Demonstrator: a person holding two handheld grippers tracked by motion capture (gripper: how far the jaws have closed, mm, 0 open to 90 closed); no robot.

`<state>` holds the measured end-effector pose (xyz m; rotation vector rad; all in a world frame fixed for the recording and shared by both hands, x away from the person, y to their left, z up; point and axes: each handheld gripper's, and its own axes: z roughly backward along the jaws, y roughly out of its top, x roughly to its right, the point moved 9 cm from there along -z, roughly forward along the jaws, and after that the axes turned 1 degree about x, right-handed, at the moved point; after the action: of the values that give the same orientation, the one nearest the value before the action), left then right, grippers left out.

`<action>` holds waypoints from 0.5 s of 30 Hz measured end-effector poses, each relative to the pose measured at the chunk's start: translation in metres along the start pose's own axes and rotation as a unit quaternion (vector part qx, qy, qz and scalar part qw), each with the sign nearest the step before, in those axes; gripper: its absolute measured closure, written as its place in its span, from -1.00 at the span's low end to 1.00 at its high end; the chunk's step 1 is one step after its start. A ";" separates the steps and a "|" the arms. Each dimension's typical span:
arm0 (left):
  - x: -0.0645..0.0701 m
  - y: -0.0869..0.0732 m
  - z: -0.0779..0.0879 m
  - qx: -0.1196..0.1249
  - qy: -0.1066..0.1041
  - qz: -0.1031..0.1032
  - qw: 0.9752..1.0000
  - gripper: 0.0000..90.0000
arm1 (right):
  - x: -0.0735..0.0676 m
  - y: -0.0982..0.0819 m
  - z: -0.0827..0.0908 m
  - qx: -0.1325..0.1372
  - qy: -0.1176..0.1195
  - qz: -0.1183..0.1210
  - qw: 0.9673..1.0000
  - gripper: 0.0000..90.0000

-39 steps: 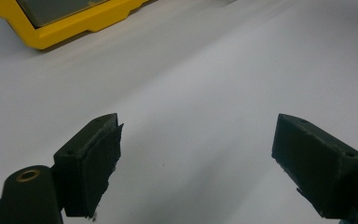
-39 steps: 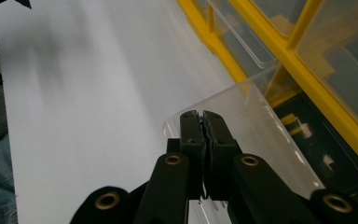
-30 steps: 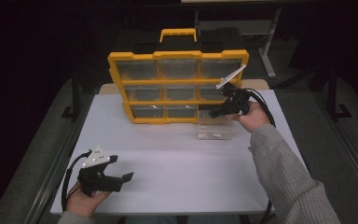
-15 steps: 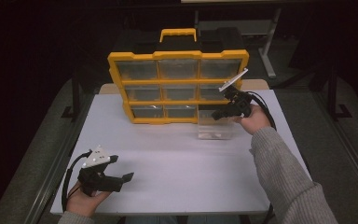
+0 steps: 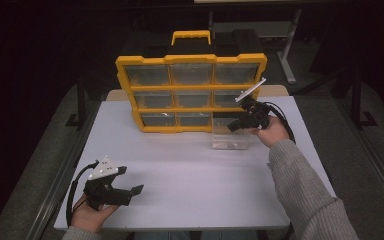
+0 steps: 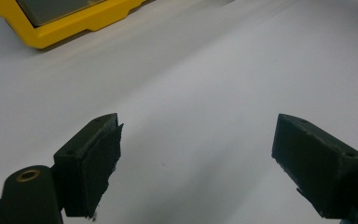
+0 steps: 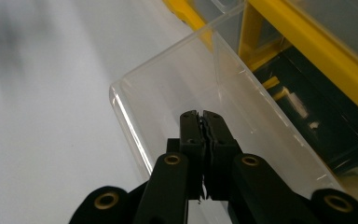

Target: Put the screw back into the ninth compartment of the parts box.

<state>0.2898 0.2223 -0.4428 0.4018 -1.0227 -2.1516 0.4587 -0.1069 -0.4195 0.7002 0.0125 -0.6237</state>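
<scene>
Since the earlier pictures the right gripper (image 5: 240, 122) had barely shifted, its jaws pressed together with nothing visible between them, over the clear plastic drawer (image 5: 231, 139). That drawer stood on the white table (image 5: 190, 170), pulled out just in front of the yellow organizer's (image 5: 192, 92) empty bottom right slot. The left gripper (image 5: 130, 186) rested near the table's front left corner, jaws wide apart and empty

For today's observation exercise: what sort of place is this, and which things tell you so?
Probably a lab or workshop test bench: a plain white table in a dark room, a yellow parts organiser with clear drawers, and a metal-legged desk behind.
</scene>
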 end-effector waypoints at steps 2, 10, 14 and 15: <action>0.000 0.000 0.000 0.000 0.000 0.000 1.000 -0.66 | 0.000 -0.001 -0.001 0.001 0.000 -0.002 1.000 0.92; -0.001 -0.001 -0.001 -0.001 -0.001 -0.001 1.000 -0.66 | 0.004 -0.007 -0.006 -0.003 -0.009 -0.004 1.000 0.86; -0.001 -0.001 -0.001 -0.002 -0.001 0.000 1.000 -0.66 | 0.004 -0.007 -0.002 0.005 -0.012 -0.003 1.000 0.81; -0.001 -0.001 -0.001 -0.002 -0.001 -0.001 1.000 -0.66 | 0.003 -0.007 -0.001 0.008 -0.012 -0.003 1.000 0.78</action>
<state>0.2904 0.2225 -0.4439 0.4001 -1.0197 -2.1551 0.4577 -0.1121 -0.4246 0.7087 -0.0128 -0.6386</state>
